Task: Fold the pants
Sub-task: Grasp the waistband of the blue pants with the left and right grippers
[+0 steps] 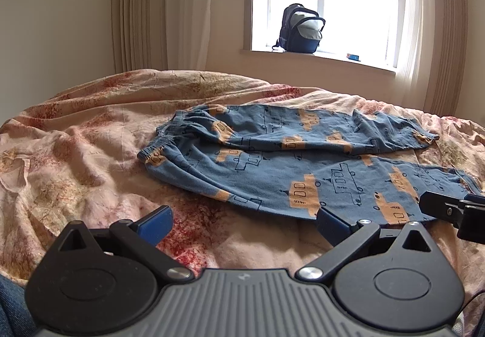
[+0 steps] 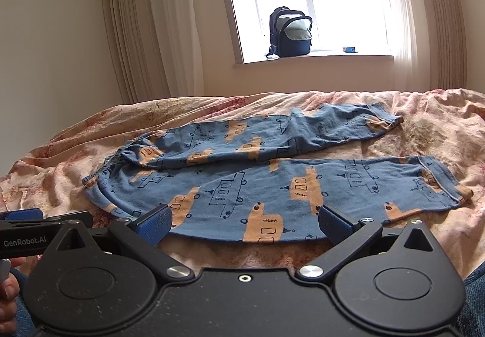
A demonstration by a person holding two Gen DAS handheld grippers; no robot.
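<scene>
My left hand-held gripper (image 1: pixel 244 223) hovers wide open and empty over the bed (image 1: pixel 91 137). The blue pants (image 2: pixel 272 182) lie spread flat across it, waistband left, legs right, unfolded. My right hand-held gripper (image 2: pixel 244 223), also wide open, hovers at the near leg's edge. Next, I judge, comes gripping that leg.

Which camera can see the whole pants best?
The right wrist view. There the pants lie whole on the bed, from waistband to both leg ends, nothing covering them. In the left wrist view the pants show too, but the right tongs hide the near leg's end.
</scene>
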